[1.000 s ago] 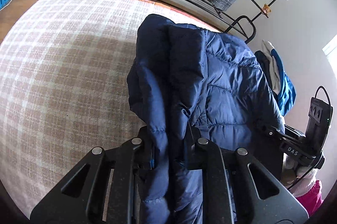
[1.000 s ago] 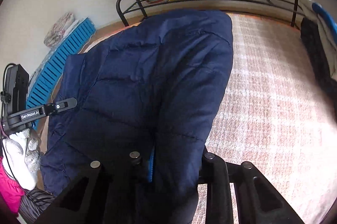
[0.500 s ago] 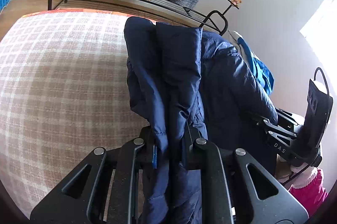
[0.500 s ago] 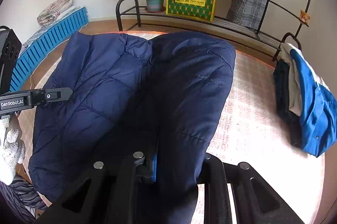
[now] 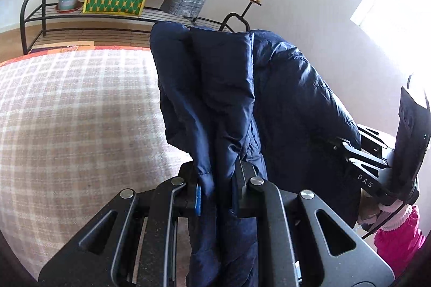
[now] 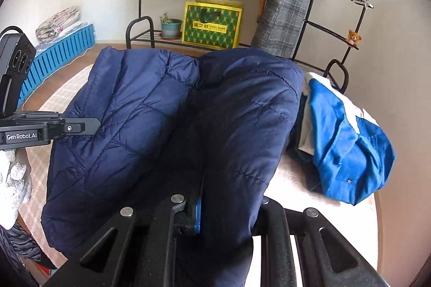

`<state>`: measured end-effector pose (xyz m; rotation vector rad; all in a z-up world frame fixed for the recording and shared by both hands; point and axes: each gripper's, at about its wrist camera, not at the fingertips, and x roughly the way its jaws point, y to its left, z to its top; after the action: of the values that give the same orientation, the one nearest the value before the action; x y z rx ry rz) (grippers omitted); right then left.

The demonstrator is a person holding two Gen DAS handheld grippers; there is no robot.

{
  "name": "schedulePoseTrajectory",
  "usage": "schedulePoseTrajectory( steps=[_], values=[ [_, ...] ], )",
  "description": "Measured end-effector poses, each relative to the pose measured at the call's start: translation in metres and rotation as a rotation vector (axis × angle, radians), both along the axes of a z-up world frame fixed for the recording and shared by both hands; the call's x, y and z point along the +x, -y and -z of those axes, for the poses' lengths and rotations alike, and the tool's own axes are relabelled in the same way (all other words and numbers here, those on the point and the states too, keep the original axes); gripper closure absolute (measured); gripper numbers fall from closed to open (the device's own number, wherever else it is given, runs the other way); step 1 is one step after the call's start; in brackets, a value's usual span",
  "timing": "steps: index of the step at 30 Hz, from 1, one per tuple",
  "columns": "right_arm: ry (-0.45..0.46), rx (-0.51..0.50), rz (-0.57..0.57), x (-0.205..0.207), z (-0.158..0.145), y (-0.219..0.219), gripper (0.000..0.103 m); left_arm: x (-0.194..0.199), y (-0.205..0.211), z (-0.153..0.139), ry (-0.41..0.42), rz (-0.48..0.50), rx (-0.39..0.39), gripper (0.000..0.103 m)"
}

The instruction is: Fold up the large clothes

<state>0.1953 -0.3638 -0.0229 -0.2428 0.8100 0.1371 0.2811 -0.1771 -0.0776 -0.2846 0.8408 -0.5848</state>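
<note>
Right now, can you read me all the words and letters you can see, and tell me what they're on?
"GenRobot.AI": on the side of the left gripper.
"DAS": on the body of the right gripper.
Green and yellow box: a white strip of print, too small and blurred to read.
Navy puffer jacket: no lettering visible.

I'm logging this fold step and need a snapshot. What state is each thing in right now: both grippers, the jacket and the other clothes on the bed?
left gripper: shut on the navy puffer jacket.
right gripper: shut on the same jacket.
navy puffer jacket: lifted, hanging bunched between both grippers, not yet folded flat.
blue garment: lying crumpled on the bed, untouched.
plaid coat: hanging on the rack.
</note>
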Motion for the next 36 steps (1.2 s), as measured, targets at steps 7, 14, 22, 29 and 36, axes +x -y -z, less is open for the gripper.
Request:
schedulePoseTrajectory(
  steps=[7, 14, 22, 29, 36],
  values=[
    [0.085, -0.096, 0.055, 0.008, -0.035, 0.060, 0.086, 0.028, 0.086, -0.047, 0.094, 0.087, -0.024, 0.090],
    [0.174, -0.240, 0.157, 0.043, -0.066, 0.130, 0.086, 0.086, 0.196, -0.084, 0.197, 0.151, -0.035, 0.090],
    [0.201, -0.366, 0.262, 0.117, -0.069, 0.208, 0.086, 0.167, 0.295, -0.082, 0.190, 0.151, -0.060, 0.090],
    [0.154, -0.348, 0.284, 0.180, -0.034, 0.248, 0.086, 0.220, 0.320, -0.033, 0.153, 0.097, -0.020, 0.090],
    [0.025, -0.339, 0.433, 0.231, 0.014, 0.292, 0.048, 0.255, 0.295, 0.017, -0.002, -0.032, -0.004, 0.056]
  ],
)
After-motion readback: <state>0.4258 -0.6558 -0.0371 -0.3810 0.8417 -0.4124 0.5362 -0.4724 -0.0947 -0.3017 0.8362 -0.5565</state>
